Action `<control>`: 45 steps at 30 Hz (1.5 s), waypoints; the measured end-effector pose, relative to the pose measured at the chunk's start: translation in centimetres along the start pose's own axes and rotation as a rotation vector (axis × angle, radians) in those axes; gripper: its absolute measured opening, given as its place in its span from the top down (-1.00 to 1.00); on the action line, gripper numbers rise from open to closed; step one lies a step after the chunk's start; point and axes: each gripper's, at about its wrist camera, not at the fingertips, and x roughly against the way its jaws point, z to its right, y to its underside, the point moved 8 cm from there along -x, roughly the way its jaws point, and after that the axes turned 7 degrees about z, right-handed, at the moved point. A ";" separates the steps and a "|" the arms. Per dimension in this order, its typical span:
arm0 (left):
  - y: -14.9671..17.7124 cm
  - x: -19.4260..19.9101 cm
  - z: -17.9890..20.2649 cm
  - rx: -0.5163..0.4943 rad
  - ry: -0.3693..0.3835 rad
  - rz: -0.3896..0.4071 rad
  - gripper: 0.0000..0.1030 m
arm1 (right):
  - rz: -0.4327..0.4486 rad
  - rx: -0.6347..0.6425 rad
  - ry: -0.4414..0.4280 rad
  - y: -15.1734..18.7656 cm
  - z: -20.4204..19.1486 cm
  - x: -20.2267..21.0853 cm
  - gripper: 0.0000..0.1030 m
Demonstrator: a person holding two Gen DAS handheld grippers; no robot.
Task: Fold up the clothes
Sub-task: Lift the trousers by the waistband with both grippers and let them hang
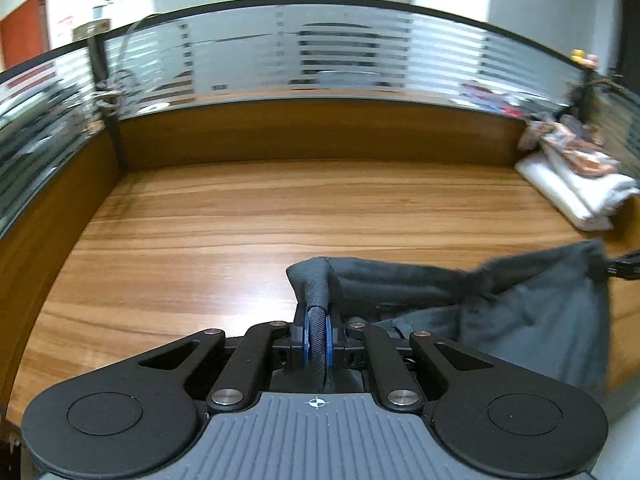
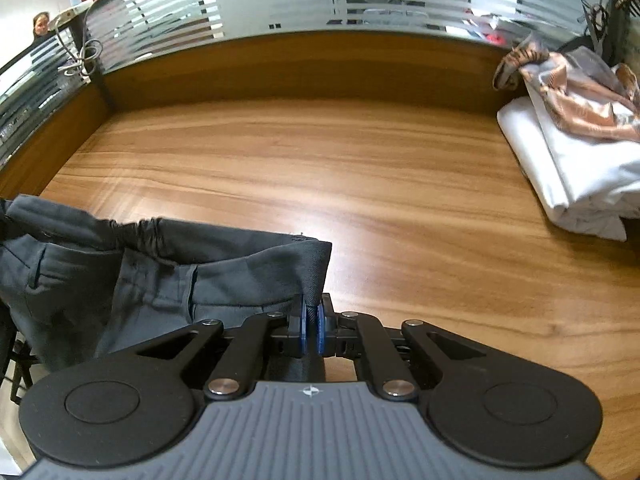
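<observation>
Left hand-held gripper (image 1: 318, 338) and right hand-held gripper (image 2: 312, 330) each clench the dark trousers' (image 2: 160, 264) waistband at lower centre; thin pinches could slip, dropping the trousers onto the surface (image 2: 360, 160).

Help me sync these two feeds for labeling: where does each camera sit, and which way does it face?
Left wrist: sits on the left gripper, looks forward and down across the wooden desk; its black fingers clamp the dark grey trousers.
Right wrist: sits on the right gripper, facing the same way; its fingers pinch the trousers' waistband, which stretches leftward.
Shared: the trousers, the desk, the frosted glass partition, and the folded white clothes at the far right.
</observation>
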 end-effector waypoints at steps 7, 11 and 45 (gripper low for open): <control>1.2 -4.3 -3.5 0.098 -0.060 -0.020 0.84 | 0.021 0.087 0.018 -1.3 -1.8 -1.5 0.91; 0.2 -4.2 -3.2 0.109 -0.042 0.005 0.84 | 0.037 0.104 0.030 -3.0 -2.3 -1.8 0.91; -36.1 -14.1 -2.1 -0.063 0.093 0.400 0.84 | 0.404 0.203 0.333 -36.8 0.8 2.2 0.92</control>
